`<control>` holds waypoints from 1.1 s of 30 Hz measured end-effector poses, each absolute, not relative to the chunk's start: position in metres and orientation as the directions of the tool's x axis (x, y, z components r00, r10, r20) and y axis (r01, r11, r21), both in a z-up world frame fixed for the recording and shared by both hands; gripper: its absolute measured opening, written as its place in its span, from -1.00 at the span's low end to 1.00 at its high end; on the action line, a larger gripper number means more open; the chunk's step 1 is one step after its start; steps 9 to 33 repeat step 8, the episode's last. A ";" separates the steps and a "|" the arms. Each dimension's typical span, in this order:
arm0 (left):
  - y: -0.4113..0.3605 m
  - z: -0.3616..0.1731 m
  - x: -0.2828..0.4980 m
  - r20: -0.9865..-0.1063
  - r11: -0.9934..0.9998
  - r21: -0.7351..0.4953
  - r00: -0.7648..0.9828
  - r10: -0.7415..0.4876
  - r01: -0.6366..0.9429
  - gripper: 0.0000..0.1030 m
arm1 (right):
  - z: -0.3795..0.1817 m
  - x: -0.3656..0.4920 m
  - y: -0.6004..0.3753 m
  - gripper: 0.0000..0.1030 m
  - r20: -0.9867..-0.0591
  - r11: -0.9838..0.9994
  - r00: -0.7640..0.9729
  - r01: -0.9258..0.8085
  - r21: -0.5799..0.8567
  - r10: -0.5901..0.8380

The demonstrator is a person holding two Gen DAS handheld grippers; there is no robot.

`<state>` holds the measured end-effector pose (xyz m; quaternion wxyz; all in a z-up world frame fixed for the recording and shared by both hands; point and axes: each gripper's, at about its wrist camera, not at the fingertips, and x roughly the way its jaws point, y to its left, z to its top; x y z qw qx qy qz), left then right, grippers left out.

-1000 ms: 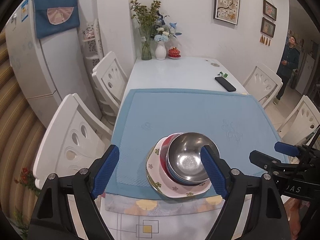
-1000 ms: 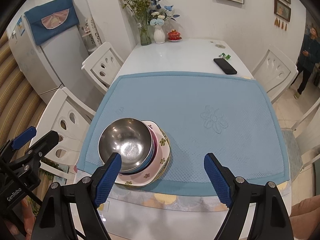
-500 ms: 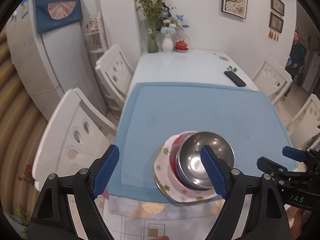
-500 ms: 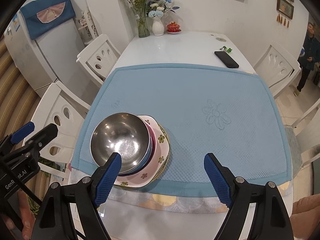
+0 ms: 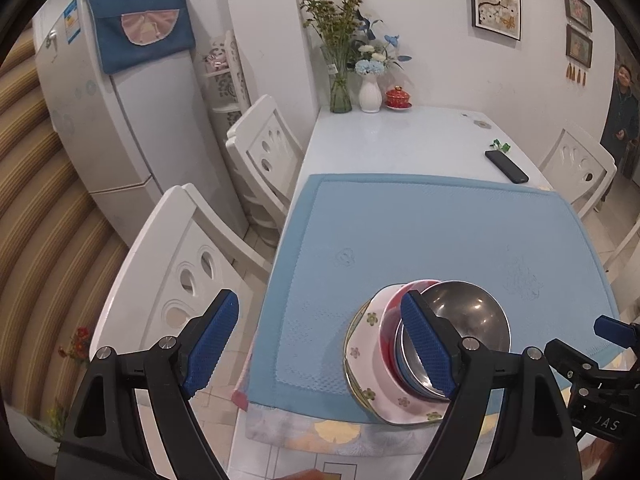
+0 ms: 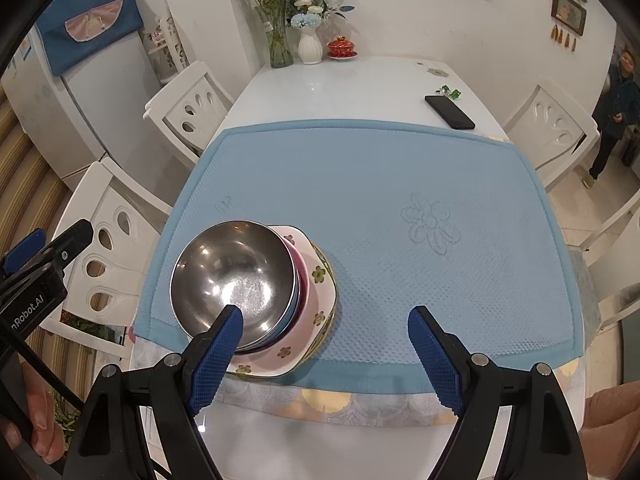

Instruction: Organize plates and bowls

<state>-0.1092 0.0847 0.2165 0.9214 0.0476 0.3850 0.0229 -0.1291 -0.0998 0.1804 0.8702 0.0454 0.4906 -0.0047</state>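
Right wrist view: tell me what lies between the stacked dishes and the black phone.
Only bare blue mat, then white table, lies between the dish stack and the phone.

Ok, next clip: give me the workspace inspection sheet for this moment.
Surface: white dining table, with a blue mat over its near half.
Job's things: steel bowl on top of nested bowls, on a floral plate, at the mat's near-left corner.
Clutter: black phone, glass vase, white vase, red lidded cup at the far end.
Grippers: left gripper open, right gripper open; both empty, above the table's near edge.
Cables: black cable by the left gripper.
Surroundings: white chairs, fridge, a person standing far right.
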 end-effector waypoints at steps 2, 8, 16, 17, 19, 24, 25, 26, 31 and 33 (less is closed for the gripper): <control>0.086 0.216 -0.107 -0.708 0.994 0.106 0.702 0.078 -0.003 0.60 | 0.180 -0.128 -0.097 0.61 -0.855 0.996 0.517 0.052 0.074 0.037; 0.091 0.212 -0.098 -0.709 0.995 0.099 0.702 0.070 0.001 0.60 | 0.177 -0.123 -0.095 0.61 -0.857 0.996 0.514 0.056 0.069 0.031; 0.091 0.212 -0.098 -0.709 0.995 0.099 0.702 0.070 0.001 0.60 | 0.177 -0.123 -0.095 0.61 -0.857 0.996 0.514 0.056 0.069 0.031; 0.091 0.212 -0.098 -0.709 0.995 0.099 0.702 0.070 0.001 0.60 | 0.177 -0.123 -0.095 0.61 -0.857 0.996 0.514 0.056 0.069 0.031; 0.091 0.212 -0.098 -0.709 0.995 0.099 0.702 0.070 0.001 0.60 | 0.177 -0.123 -0.095 0.61 -0.857 0.996 0.514 0.056 0.069 0.031; 0.091 0.212 -0.098 -0.709 0.995 0.099 0.702 0.070 0.001 0.60 | 0.177 -0.123 -0.095 0.61 -0.857 0.996 0.514 0.056 0.069 0.031; 0.091 0.212 -0.098 -0.709 0.995 0.099 0.702 0.070 0.001 0.60 | 0.177 -0.123 -0.095 0.61 -0.857 0.996 0.514 0.056 0.069 0.031; 0.091 0.212 -0.098 -0.709 0.995 0.099 0.702 0.070 0.001 0.60 | 0.177 -0.123 -0.095 0.61 -0.857 0.996 0.514 0.056 0.069 0.031; 0.091 0.212 -0.098 -0.709 0.995 0.099 0.702 0.070 0.001 0.60 | 0.177 -0.123 -0.095 0.61 -0.857 0.996 0.514 0.056 0.069 0.031; 0.091 0.212 -0.098 -0.709 0.995 0.099 0.702 0.070 0.001 0.60 | 0.177 -0.123 -0.095 0.61 -0.857 0.996 0.514 0.056 0.069 0.031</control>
